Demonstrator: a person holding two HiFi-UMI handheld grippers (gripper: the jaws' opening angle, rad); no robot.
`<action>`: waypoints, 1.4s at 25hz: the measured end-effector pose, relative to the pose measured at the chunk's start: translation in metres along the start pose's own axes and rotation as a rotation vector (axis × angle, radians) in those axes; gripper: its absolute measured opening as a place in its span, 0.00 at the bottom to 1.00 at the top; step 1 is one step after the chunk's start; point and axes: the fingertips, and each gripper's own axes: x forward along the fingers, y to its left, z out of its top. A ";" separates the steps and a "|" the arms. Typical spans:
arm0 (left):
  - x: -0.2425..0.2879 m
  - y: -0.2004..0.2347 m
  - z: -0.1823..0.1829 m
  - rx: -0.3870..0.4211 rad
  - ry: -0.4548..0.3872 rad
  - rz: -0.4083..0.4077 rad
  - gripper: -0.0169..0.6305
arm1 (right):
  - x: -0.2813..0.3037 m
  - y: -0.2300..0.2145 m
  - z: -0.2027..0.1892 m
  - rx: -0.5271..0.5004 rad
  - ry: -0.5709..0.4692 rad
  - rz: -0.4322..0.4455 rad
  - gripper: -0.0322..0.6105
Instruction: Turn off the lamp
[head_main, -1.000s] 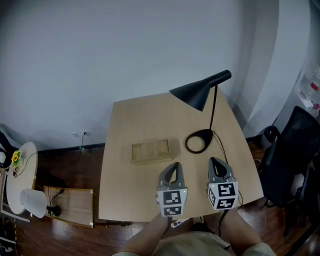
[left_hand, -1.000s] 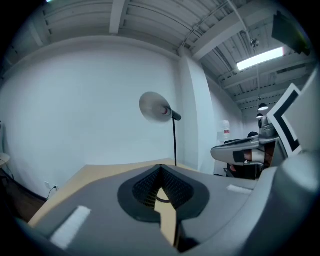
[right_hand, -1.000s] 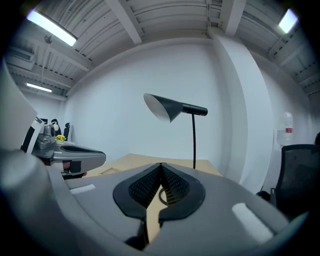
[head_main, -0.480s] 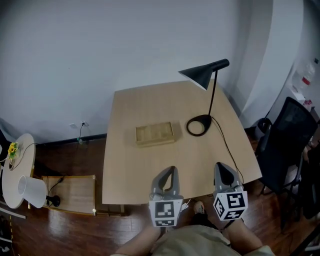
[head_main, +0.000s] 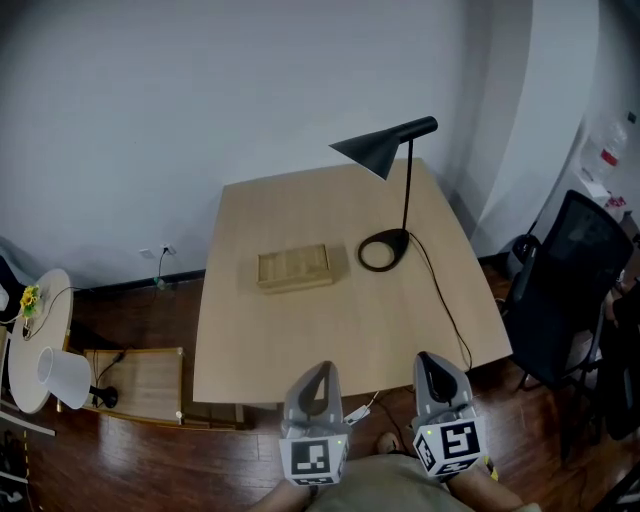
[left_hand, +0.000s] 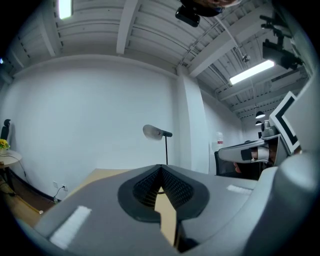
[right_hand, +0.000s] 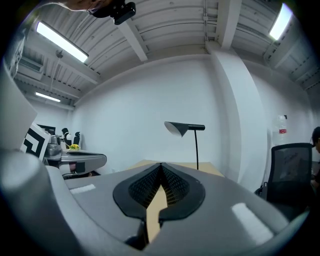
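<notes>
**Lamp** (head_main: 375, 153): black, with a cone shade on a thin upright stem and a ring base. It stands on the far right part of the table (head_main: 300, 335). Its cord (head_main: 446, 312) runs across the table to the near right edge. A shallow wooden box (head_main: 293, 268) lies on the table left of the lamp base, apart from it. The left gripper (head_main: 321, 370) and right gripper (head_main: 430, 360) are held side by side at the table's near edge, pointing across it, well apart from the lamp. Each gripper's jaws meet tip to tip with nothing between them. A black chair (head_main: 560, 290) stands beyond the table's right edge.
</notes>
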 end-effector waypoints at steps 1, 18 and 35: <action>-0.004 -0.006 0.000 0.005 0.001 0.006 0.03 | -0.005 -0.002 -0.002 0.003 0.001 0.008 0.05; -0.039 -0.049 -0.019 0.096 0.047 0.055 0.03 | -0.059 -0.020 -0.020 0.050 -0.031 0.039 0.05; -0.037 -0.042 -0.021 0.094 0.053 -0.013 0.03 | -0.058 -0.012 -0.020 0.038 -0.023 -0.011 0.05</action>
